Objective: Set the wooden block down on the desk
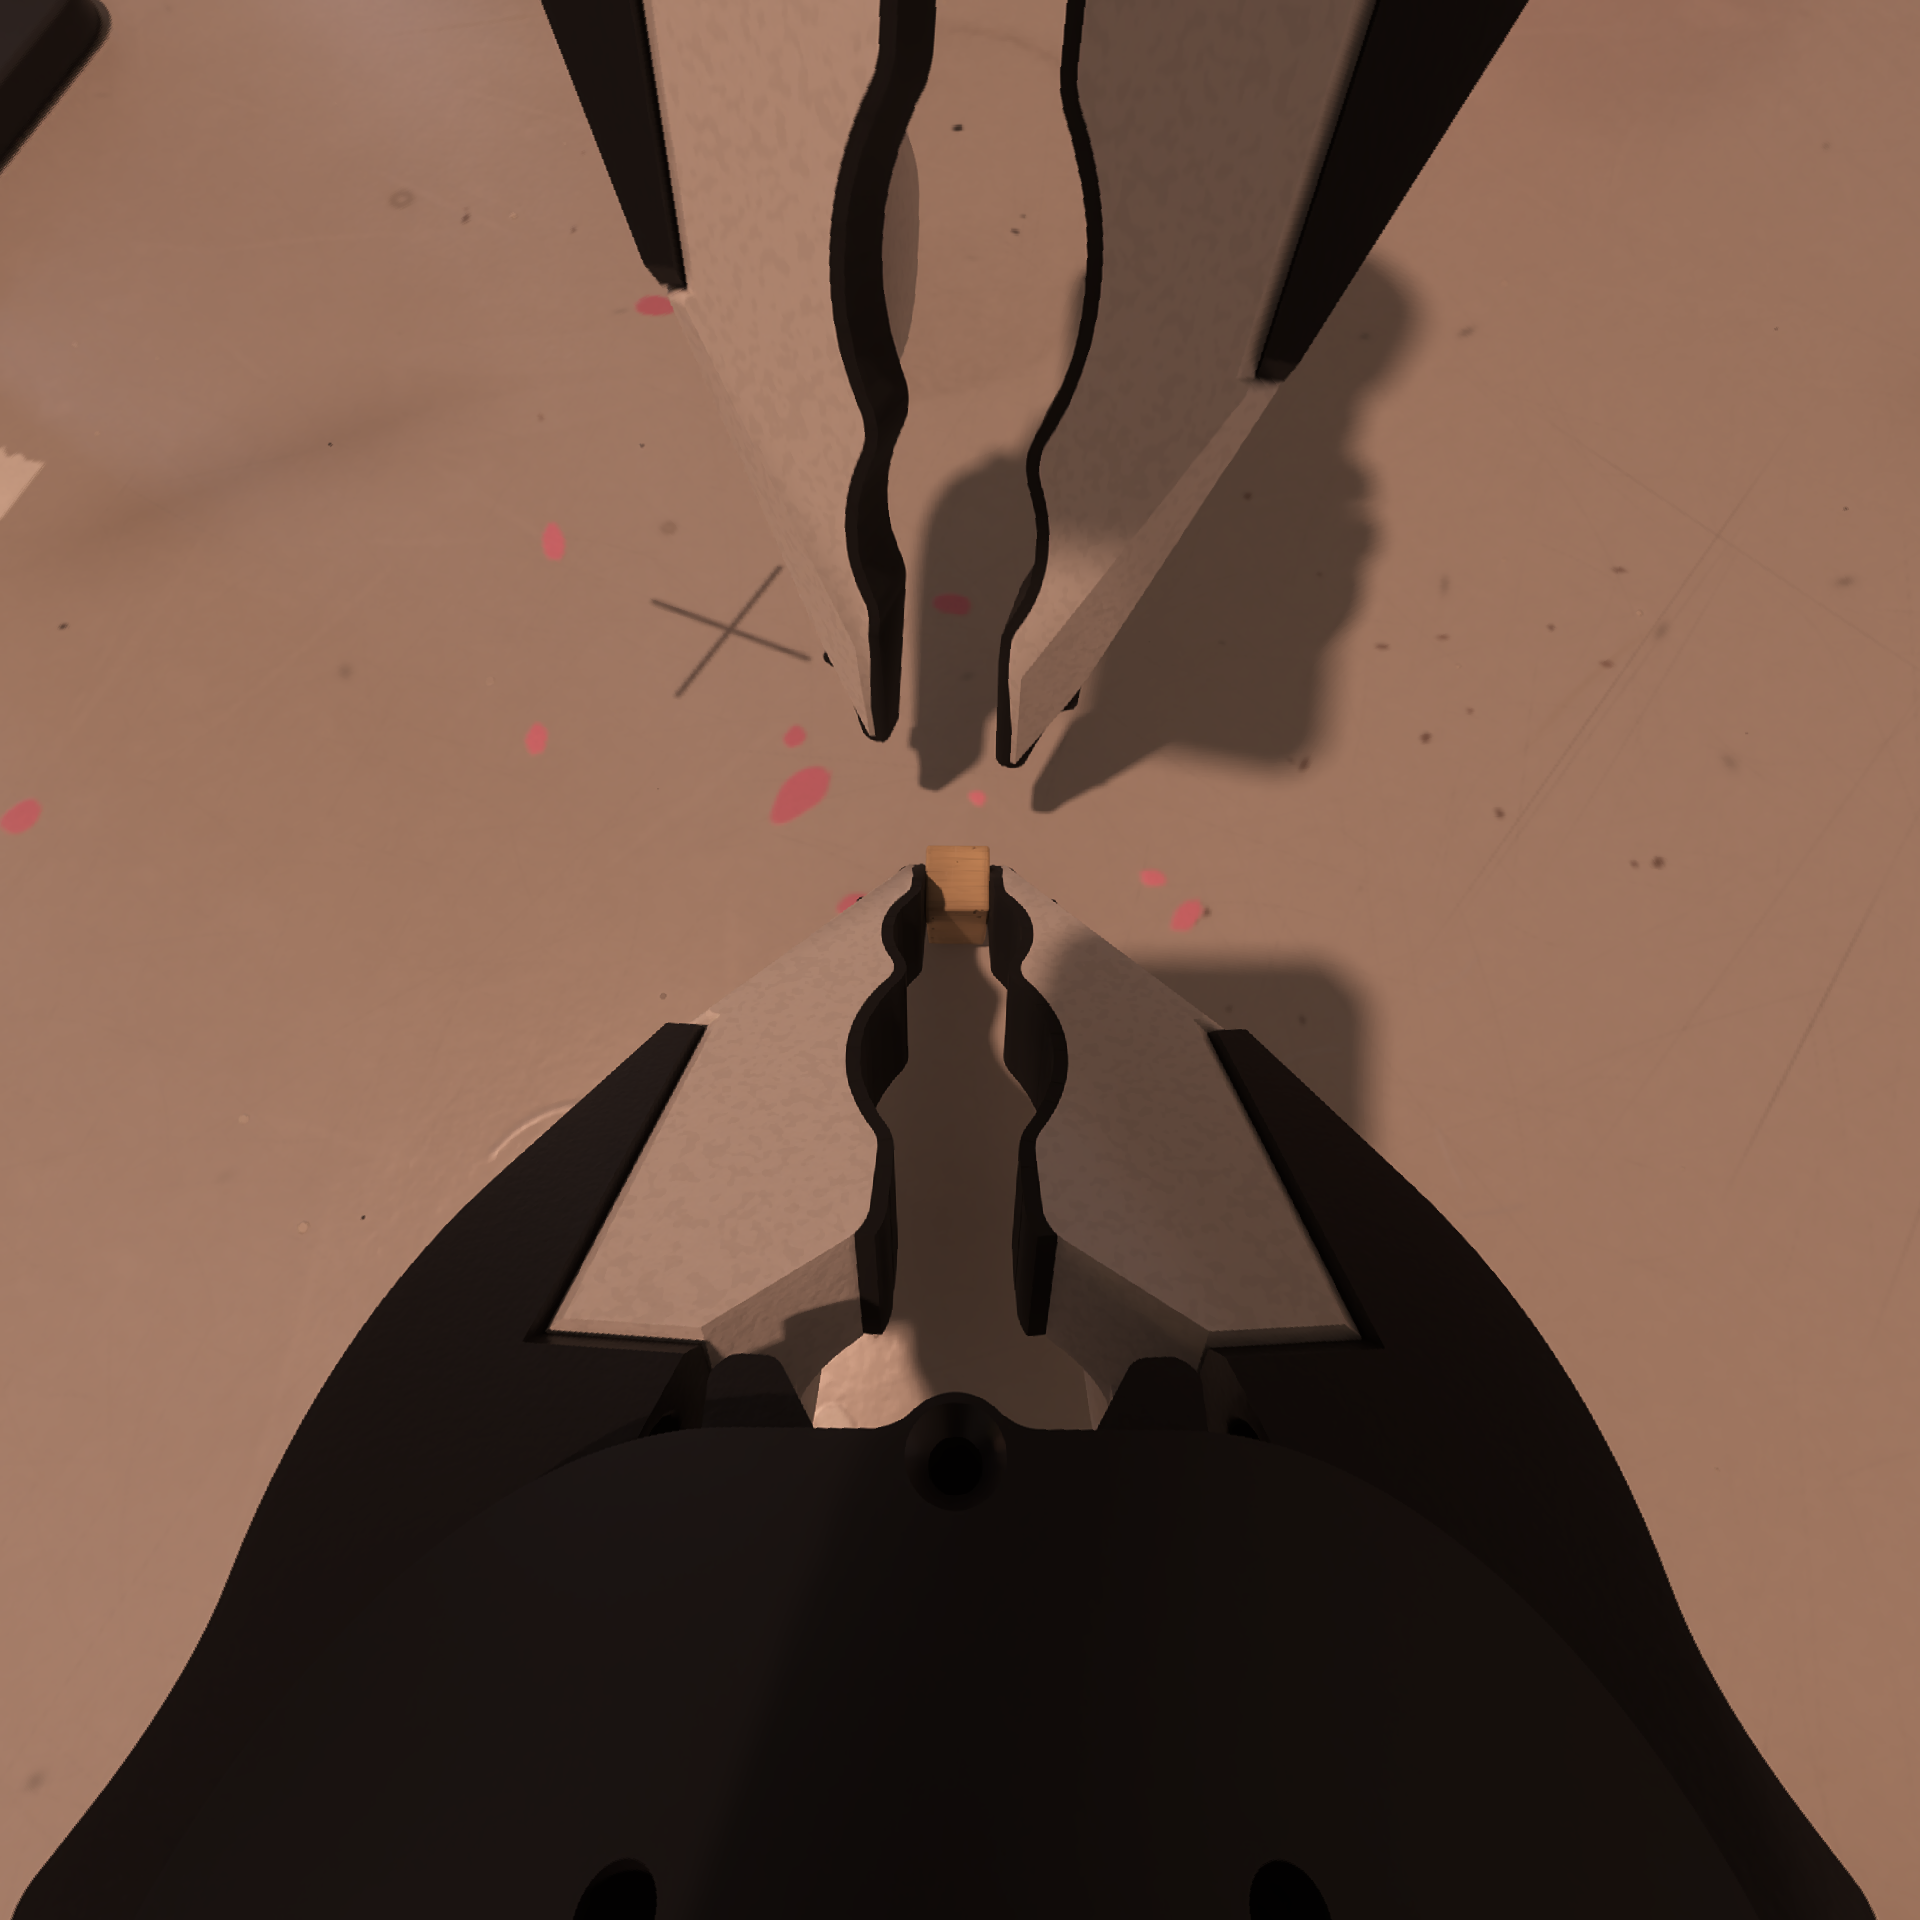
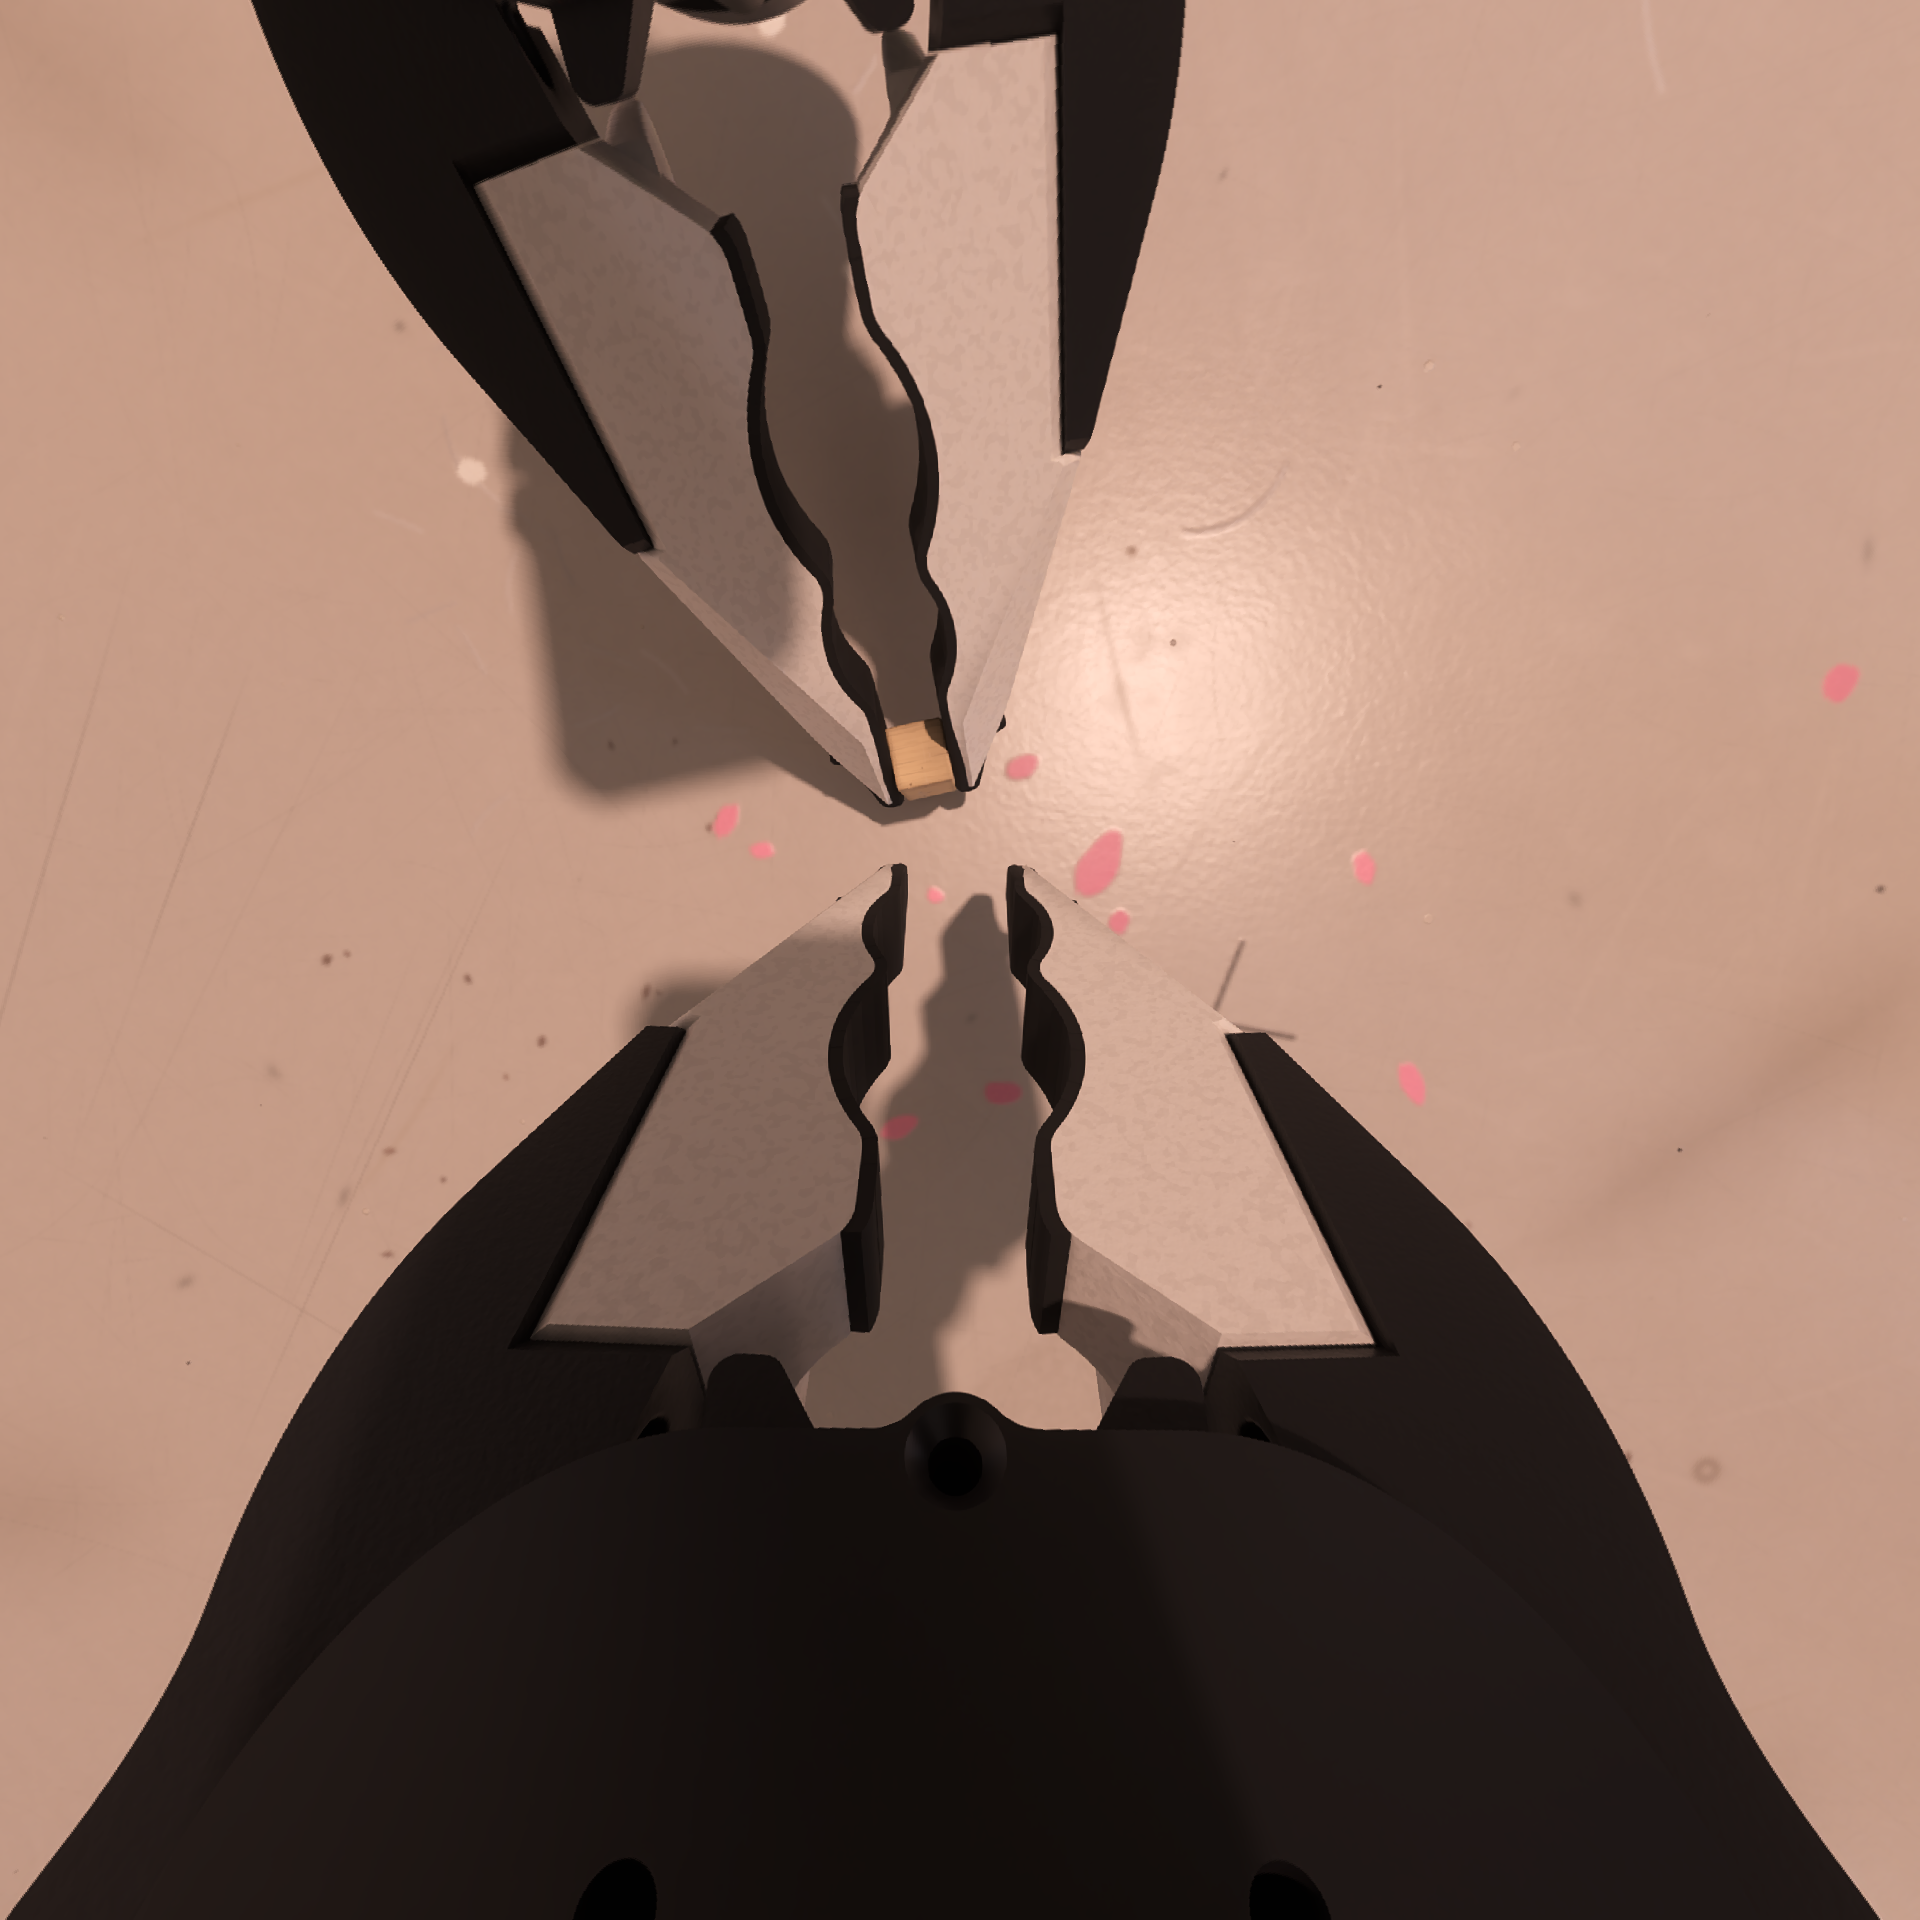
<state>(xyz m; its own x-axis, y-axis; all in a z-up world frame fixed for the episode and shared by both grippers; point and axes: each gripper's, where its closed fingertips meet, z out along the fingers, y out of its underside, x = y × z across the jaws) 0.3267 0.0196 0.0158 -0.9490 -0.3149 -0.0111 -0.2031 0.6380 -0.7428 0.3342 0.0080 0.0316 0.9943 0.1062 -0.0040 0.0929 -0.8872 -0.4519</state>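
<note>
A small light wooden block [image 1: 956, 894] is pinched between the fingertips of my left gripper [image 1: 956, 883], held just above the beige desk [image 1: 312, 935]. The block also shows in the right wrist view [image 2: 920, 774], clamped at the tips of the left gripper [image 2: 925, 784]. My right gripper [image 2: 956, 883] is open and empty, its tips facing the left gripper's tips a short way apart. In the left wrist view the right gripper [image 1: 940, 732] comes in from the top, its jaws apart.
The desk carries several pink spots [image 1: 800, 795] and small dark specks. A pencilled cross mark [image 1: 732, 629] lies left of the right gripper's tips. A dark object [image 1: 42, 62] sits at the top left corner.
</note>
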